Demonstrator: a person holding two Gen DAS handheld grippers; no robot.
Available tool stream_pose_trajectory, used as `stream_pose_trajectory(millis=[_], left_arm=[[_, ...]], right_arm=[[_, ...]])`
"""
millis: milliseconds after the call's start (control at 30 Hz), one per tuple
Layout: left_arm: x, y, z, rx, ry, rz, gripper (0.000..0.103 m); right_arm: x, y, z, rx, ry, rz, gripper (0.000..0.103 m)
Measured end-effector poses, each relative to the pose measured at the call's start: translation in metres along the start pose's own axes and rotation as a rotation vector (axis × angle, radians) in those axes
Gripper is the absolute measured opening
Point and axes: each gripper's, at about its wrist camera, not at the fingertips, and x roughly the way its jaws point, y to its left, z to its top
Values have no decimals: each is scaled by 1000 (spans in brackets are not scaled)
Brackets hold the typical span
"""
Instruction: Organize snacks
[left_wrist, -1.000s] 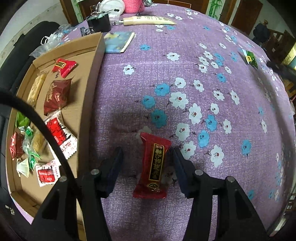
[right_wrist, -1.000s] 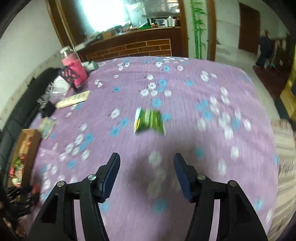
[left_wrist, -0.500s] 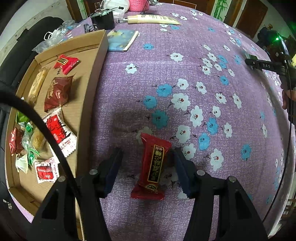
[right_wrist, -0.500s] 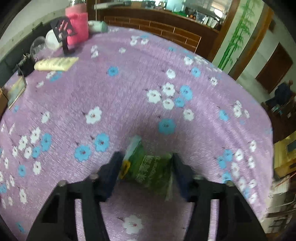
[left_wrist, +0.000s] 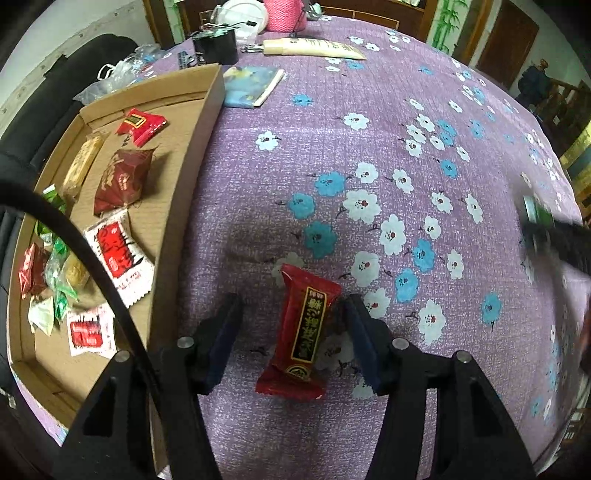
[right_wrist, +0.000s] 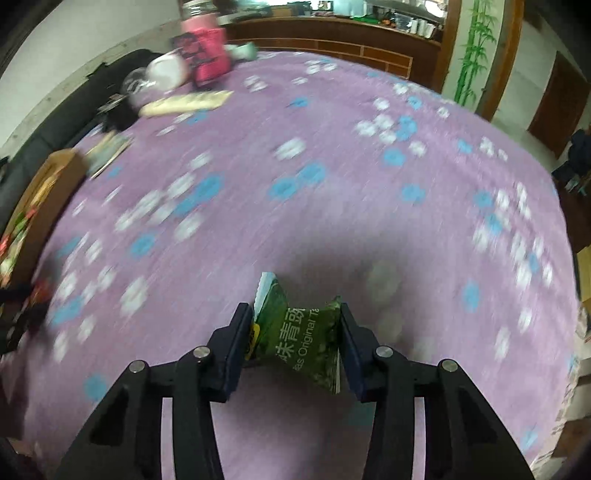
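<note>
Purple floral cloth covers the broad tabletop (left_wrist: 369, 129), the largest thing in either view, with dark wood panelling, a brown door and a painted green bamboo motif (right_wrist: 471, 48) on the wall beyond its far edge. Cardboard tray (left_wrist: 173, 206) lies along the cloth's left side, holding an assortment of wrapped snacks: red packets, a maroon pouch (left_wrist: 122, 181), a tan bar and small green sweets. Past the tray's far end sit a blue booklet (left_wrist: 253, 85), a cream tube (left_wrist: 314, 48), a black box and a pink container (left_wrist: 284, 14). A black cable arcs across the tray's near half, hiding some packets; the tray's near corner is cut off by the frame.

Right wrist view is heavily motion-blurred, so the tray at its left edge and the clutter at the far end are only smears of colour. A dark blurred shape with a green patch at the right edge of the left wrist view cannot be identified.

Left tool (left_wrist: 291, 332) stands with its jaws well apart, straddling a dark red snack packet (left_wrist: 303, 332) that lies flat on the cloth to the right of the tray; the right finger is just at the wrapper's edge, the left finger clear of it. Right tool (right_wrist: 293, 339) is clamped on a green snack packet (right_wrist: 303, 336), both pads pressing its crumpled sides.
</note>
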Motion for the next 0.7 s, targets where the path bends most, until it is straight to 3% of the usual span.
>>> stream_pose_trajectory(millis=[167,233,333,700], left_arm=[[-4,0,-8,-12,-44,12,54],[-6,-3,-11,7,-62,9,39],[-7,-6,-11,16,-60,3,31],[-9,-6,-16,14,-69,-1,29]], right_arm=[[-23,30,-43,18,0,54,45],[-30,37,-56,24,3,70,45],[-40,42,-73,63,9,94,46],[-43,49,-87,82,4,58,48]])
